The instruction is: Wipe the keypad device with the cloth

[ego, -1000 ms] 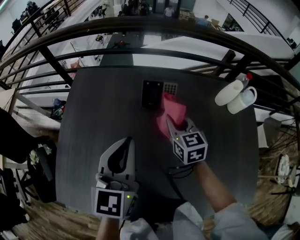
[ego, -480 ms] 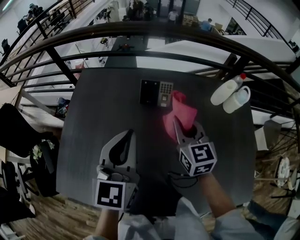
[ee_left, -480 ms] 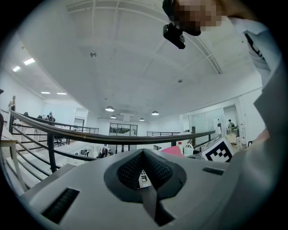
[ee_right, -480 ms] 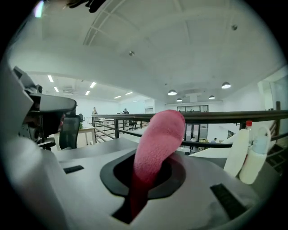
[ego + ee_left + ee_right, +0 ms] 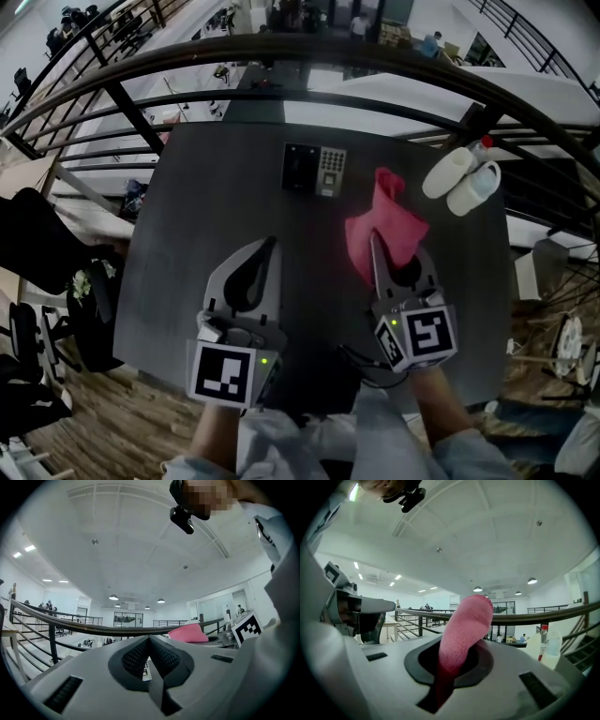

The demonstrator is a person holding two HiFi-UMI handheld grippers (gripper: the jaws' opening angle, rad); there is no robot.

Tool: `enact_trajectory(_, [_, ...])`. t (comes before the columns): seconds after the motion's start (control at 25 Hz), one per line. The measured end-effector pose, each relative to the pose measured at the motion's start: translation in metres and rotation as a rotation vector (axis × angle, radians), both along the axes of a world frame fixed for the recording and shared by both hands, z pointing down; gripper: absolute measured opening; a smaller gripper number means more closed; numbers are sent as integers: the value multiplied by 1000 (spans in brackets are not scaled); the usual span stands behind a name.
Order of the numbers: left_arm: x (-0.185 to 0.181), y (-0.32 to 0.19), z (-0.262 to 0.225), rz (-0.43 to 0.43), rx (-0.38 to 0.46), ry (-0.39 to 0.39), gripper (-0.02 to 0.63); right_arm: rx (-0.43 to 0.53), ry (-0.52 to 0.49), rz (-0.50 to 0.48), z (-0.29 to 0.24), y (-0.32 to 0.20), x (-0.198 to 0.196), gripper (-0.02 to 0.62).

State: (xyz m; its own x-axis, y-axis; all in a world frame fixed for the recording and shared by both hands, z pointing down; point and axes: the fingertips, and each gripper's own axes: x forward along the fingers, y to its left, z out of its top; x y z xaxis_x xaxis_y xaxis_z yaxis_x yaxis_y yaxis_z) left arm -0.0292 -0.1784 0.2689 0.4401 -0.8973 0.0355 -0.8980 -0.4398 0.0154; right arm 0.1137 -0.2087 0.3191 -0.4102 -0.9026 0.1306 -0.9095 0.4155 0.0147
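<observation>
So the right tool (image 5: 374,242) is clamped on the pink cloth (image 5: 387,223), and the keypad device (image 5: 316,170) lies ahead and to its left, lengthwise across the desk's (image 5: 197,216) far edge. The left tool (image 5: 269,247) is closed and empty, about equally near.

L gripper (image 5: 149,640) jaws pressed together, pink cloth (image 5: 188,633) beyond to rt, black railing (image 5: 70,626) across bkgd
</observation>
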Motion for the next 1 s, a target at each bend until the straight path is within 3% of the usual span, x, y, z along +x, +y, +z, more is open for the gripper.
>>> enact_trajectory(0.44, [11,20,-20,-26,41,17,3,54,4,33,-30,35,27,31])
enact_trajectory(1.0, [29,47,-46,-14,99,-2,3,118,-11,10,-59,72,30,30])
